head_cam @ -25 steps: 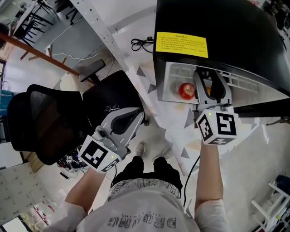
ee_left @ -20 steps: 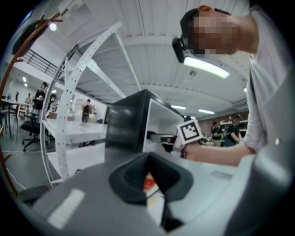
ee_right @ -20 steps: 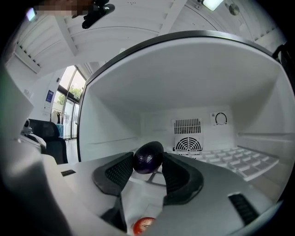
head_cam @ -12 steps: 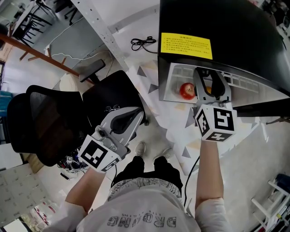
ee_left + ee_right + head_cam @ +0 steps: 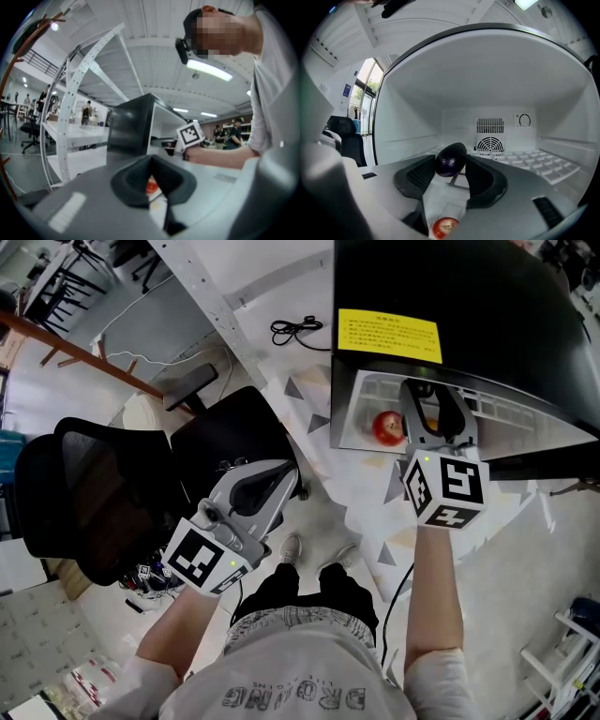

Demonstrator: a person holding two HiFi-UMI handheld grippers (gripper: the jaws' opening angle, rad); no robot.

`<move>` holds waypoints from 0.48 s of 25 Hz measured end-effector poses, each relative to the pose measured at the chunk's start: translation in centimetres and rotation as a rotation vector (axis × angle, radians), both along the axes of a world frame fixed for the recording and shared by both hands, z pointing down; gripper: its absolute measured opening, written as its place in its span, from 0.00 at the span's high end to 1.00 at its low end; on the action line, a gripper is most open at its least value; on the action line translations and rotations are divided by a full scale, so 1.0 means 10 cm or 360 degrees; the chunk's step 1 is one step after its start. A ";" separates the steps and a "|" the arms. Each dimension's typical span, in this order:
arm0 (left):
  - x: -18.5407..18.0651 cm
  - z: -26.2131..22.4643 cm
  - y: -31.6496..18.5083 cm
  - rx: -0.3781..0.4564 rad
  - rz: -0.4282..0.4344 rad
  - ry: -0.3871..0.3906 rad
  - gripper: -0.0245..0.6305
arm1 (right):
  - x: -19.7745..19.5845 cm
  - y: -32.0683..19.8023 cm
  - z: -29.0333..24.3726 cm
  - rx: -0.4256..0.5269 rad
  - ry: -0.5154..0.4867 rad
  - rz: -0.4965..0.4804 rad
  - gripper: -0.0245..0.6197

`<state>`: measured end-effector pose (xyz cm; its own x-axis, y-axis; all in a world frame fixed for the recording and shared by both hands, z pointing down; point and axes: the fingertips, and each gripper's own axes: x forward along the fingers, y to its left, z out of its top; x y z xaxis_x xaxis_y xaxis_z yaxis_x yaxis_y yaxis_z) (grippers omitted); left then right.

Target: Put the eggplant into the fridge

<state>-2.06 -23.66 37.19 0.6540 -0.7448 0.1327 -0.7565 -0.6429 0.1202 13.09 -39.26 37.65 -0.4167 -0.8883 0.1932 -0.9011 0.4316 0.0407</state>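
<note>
Placing step, nearly done: the R claw point(image 5: 434, 399) is in the fridge point(image 5: 469, 296) mouth, clamped on the eggplant point(image 5: 451, 160) above the white shelf point(image 5: 543, 164). Next, I'd guess: lower it, let go, and keep clear of the apple point(image 5: 387, 428) just left of the claw. The L claw point(image 5: 253, 491) hangs by the body, tips pinched together, empty. The head view hides the eggplant behind the claw. Only the R gripper view shows it, w/ the vent point(image 5: 490, 145) beyond.

Glossy eggplant point(image 5: 451, 160), smooth white plastic fridge point(image 5: 410, 117) interior, shiny red apple point(image 5: 445, 228)
</note>
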 end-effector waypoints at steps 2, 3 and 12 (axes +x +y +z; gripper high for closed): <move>-0.01 -0.01 0.00 0.0003 -0.0002 0.0001 0.95 | 0.00 0.00 0.00 -0.0005 0.0009 0.0005 0.65; -0.02 -0.01 0.00 0.0004 -0.0002 0.0002 0.95 | 0.00 0.00 0.01 -0.0006 0.0013 0.0006 0.65; -0.01 -0.04 0.02 0.0013 0.0005 0.0006 0.95 | 0.00 0.00 0.03 -0.0033 0.0020 0.0000 0.65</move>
